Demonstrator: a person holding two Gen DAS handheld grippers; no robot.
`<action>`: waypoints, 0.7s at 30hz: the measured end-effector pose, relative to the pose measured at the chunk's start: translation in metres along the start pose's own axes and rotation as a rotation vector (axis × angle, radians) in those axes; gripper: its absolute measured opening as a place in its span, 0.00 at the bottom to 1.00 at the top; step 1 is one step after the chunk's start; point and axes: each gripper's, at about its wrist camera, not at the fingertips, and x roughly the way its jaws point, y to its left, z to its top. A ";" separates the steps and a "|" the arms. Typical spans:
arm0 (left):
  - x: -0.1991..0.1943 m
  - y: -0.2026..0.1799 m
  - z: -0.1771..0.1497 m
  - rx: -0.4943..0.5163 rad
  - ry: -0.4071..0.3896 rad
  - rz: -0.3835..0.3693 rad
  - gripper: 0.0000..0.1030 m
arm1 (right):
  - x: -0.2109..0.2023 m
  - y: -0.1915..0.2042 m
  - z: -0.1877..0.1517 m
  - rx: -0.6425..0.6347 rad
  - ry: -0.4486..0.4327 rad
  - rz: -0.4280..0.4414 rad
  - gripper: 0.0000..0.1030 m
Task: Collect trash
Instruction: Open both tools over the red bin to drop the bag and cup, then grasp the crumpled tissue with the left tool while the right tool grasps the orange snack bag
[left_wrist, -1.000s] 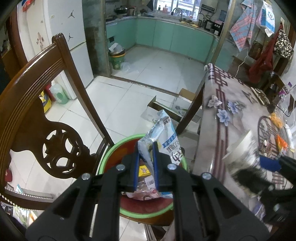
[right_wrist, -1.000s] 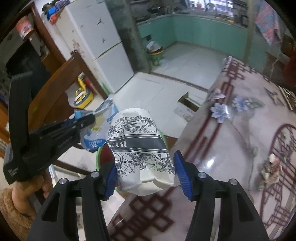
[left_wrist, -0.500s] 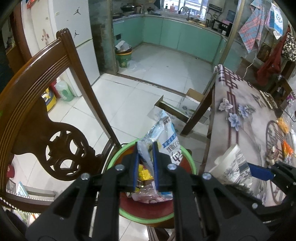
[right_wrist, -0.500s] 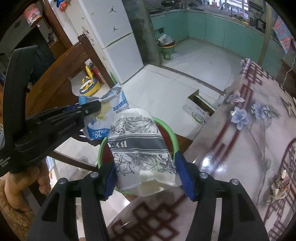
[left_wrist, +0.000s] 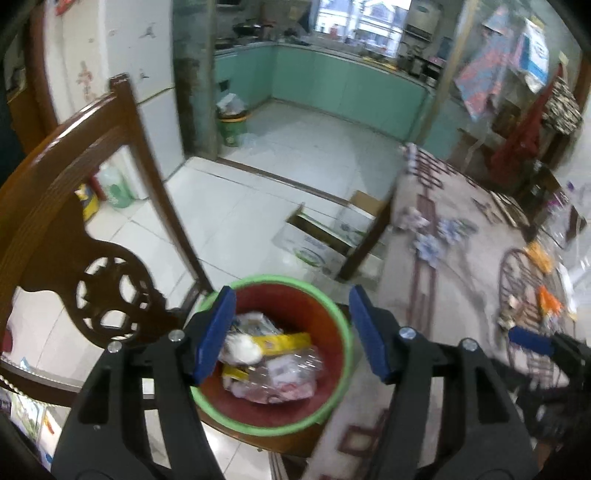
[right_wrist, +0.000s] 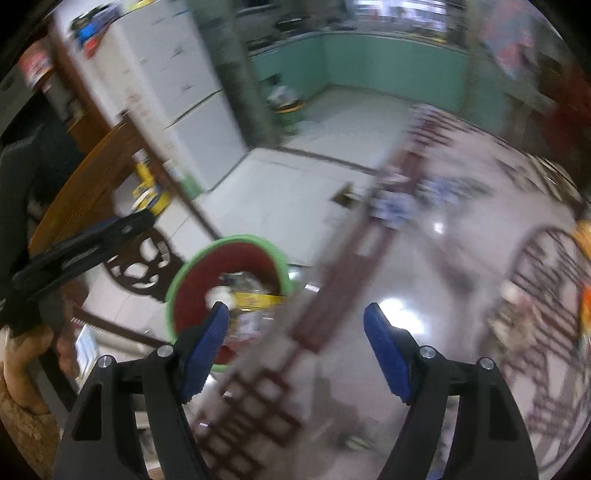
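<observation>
While the left wrist view is taken first, the left gripper (left_wrist: 291, 336) is seen with its jaws standing wide and nothing held between them; they have just been opening. Directly below, the green-rimmed trash bin (left_wrist: 332, 306) is seen on the seat of the wooden chair (left_wrist: 74, 206), with wrappers and a yellow pack (left_wrist: 284, 341) lying inside. More litter (left_wrist: 535, 306) is left on the patterned table (left_wrist: 443, 258) at about 3 o'clock, and the right tool's blue tip is seen at about 4 o'clock. Risk is judged here: the bin looks perched at the seat edge, so it could be tipped if the rim is clipped by a finger as the tool is pulled away.

In the right wrist view, heavily blurred, the right gripper (right_wrist: 295, 350) is seen spread wide and empty, its jaws having just been opening. It is aimed at the table edge, with the bin at about 10 o'clock and partly hidden behind the left finger. The left tool is seen at 9 o'clock. Small scraps (right_wrist: 517, 295) are seen at about 3 o'clock; what they are cannot be told. A fast swing toward them is judged risky: light scraps could be swept off the glossy cloth onto the floor, or the two tools could be knocked together near the bin.
</observation>
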 end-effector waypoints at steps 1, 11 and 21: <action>0.000 -0.008 -0.003 0.014 0.008 -0.015 0.59 | -0.006 -0.014 -0.005 0.031 -0.006 -0.024 0.71; 0.021 -0.183 -0.033 0.216 0.102 -0.298 0.65 | -0.080 -0.181 -0.082 0.356 -0.036 -0.265 0.72; 0.113 -0.334 -0.058 0.276 0.250 -0.322 0.69 | -0.140 -0.305 -0.130 0.483 -0.079 -0.356 0.72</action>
